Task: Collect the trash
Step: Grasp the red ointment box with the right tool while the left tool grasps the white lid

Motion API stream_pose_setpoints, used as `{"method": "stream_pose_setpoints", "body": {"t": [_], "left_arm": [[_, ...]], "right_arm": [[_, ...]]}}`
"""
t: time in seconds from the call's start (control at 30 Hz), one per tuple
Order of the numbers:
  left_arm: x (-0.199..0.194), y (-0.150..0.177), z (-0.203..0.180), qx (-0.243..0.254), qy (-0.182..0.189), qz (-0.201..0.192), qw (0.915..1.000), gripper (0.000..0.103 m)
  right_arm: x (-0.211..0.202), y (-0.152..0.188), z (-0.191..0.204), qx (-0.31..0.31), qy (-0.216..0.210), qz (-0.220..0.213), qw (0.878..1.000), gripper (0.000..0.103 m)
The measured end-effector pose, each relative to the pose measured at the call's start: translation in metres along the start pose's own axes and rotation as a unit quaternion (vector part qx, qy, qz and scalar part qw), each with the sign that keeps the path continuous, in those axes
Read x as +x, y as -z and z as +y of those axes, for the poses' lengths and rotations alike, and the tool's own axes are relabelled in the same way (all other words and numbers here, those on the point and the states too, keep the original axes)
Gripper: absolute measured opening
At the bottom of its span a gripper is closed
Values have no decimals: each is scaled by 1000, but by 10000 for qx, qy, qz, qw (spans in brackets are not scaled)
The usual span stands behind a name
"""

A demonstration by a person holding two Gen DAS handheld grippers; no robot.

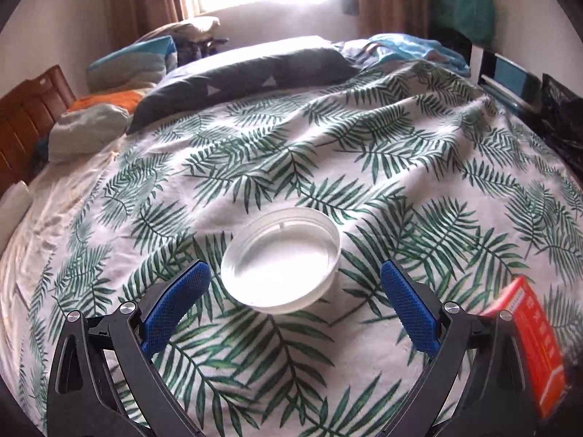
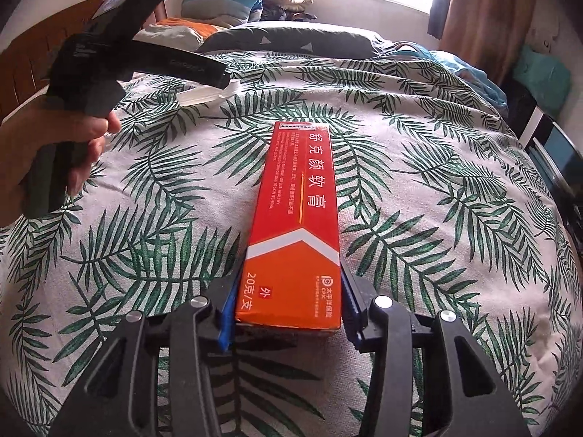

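A white plastic tub (image 1: 280,260) lies open-side up on the leaf-print bedspread (image 1: 291,153). My left gripper (image 1: 295,276) is open, its blue pads on either side of the tub and just short of it. My right gripper (image 2: 288,302) is shut on a long red-orange ointment box (image 2: 297,218), which it holds by its near end, pointing away over the bed. The box also shows at the right edge of the left wrist view (image 1: 528,342). The left gripper's body and the hand holding it (image 2: 73,109) show at upper left in the right wrist view, with the tub's rim (image 2: 207,95) peeking out.
Pillows (image 1: 240,73) and bundled bedding (image 1: 120,69) lie at the head of the bed by a wooden headboard (image 1: 25,116). Blue cloth (image 1: 419,49) lies at the far right. A black bag (image 1: 561,120) and dark furniture stand beside the bed on the right.
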State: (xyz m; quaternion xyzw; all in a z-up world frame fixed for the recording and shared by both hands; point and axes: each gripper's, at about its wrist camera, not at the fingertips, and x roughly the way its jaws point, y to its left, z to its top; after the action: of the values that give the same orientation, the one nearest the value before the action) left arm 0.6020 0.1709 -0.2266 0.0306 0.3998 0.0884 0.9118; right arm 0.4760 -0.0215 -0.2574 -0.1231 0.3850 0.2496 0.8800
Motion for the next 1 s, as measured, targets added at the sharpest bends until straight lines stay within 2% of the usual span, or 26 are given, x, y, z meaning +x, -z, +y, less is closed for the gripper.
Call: {"method": "stream_pose_setpoints", "body": {"t": [0.1, 0.27, 0.33, 0.43, 0.53, 0.57, 0.6, 0.67, 0.73, 0.8, 0.87, 0.9, 1.0], "left_arm": [[10, -3, 0, -60, 120, 42, 9999, 97], [23, 0, -12, 228, -7, 75, 9997, 94], [25, -2, -9, 117, -93, 10, 9999, 95], [33, -5, 0, -187, 29, 136, 9997, 96], [28, -5, 3, -273, 81, -56, 9996, 94], [27, -5, 2, -258, 112, -87, 9996, 90], [27, -5, 1, -215, 132, -90, 9996, 81], [27, -4, -4, -58, 134, -64, 9999, 69], [30, -3, -7, 44, 90, 43, 9999, 40], [33, 0, -7, 50, 186, 131, 9997, 21], [32, 2, -9, 105, 267, 124, 9995, 16], [31, 3, -10, 142, 251, 118, 9995, 10], [27, 6, -13, 205, 270, 107, 9994, 9]], "right_arm": [[0, 0, -2, 36, -44, -10, 10000, 44], [1, 0, -4, 64, -84, -12, 9999, 44], [2, 0, -5, 73, -98, -15, 9999, 44], [2, 0, -4, 87, -115, -26, 9999, 45], [4, 0, -5, 94, -115, -25, 9999, 45], [4, 0, -5, 97, -118, -26, 9999, 45], [4, 0, -5, 98, -120, -28, 9999, 45], [4, 0, -4, 95, -116, -29, 9999, 45], [4, 0, -4, 93, -109, -32, 9999, 45], [5, 0, -5, 88, -103, -34, 9999, 45], [4, 0, -4, 85, -97, -34, 9999, 45], [4, 0, -4, 83, -94, -37, 9999, 45], [4, 0, -4, 85, -97, -38, 9999, 45]]}}
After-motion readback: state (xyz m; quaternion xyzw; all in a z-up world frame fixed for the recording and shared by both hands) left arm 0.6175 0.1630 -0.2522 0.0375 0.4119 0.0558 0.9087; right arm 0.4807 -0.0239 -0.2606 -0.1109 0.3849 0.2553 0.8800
